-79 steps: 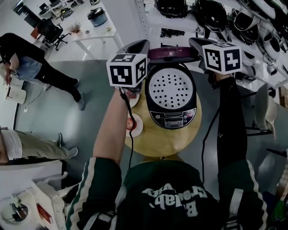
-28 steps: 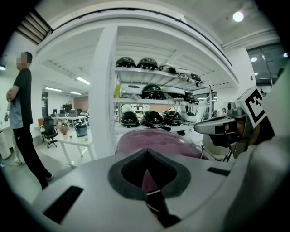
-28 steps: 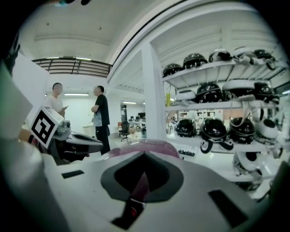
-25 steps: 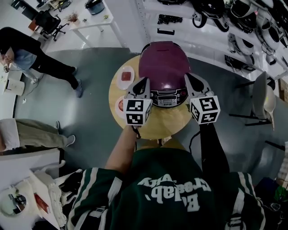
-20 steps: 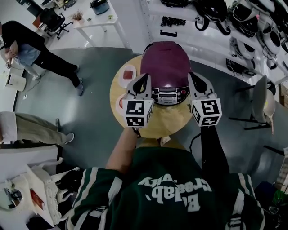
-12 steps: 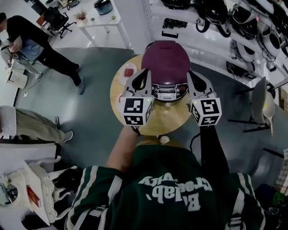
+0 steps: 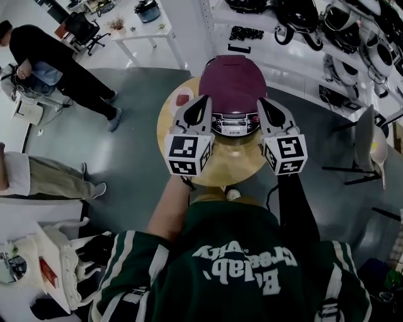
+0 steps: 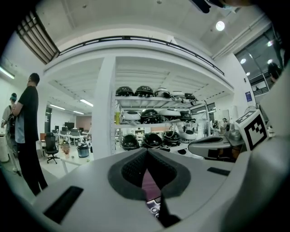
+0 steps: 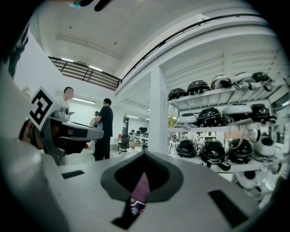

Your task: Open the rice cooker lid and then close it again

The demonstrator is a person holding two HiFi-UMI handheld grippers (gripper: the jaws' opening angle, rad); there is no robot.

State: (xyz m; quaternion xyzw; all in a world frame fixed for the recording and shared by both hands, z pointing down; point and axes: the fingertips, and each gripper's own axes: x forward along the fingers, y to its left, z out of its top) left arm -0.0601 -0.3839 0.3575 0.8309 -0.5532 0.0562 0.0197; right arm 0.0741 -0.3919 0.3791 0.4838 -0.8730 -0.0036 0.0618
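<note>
The rice cooker point(image 7: 233, 78) stands on a round wooden table point(image 7: 223, 168) with its purple lid down and its control panel point(image 7: 234, 124) facing me. My left gripper point(image 7: 203, 99) hangs in the air at the cooker's front left, jaws together and empty. At the front right, my right gripper point(image 7: 263, 100) is held the same way, also empty. Neither touches the cooker. In the left gripper view a strip of the cooker point(image 8: 147, 183) shows below the closed left gripper point(image 8: 146, 152). The right gripper view shows the cooker point(image 9: 141, 186) under the closed right gripper point(image 9: 144, 156).
A white plate point(image 7: 182, 98) with something red lies on the table left of the cooker. Shelves of dark helmets point(image 7: 302, 16) run behind the table. A chair point(image 7: 368, 141) is at the right. People point(image 7: 53, 56) stand at the far left by a white desk point(image 7: 148, 22).
About three seconds ago the lid stood open with both grippers up beside it. It is now down, and both grippers have drawn back to the cooker's front; little has moved in the last second.
</note>
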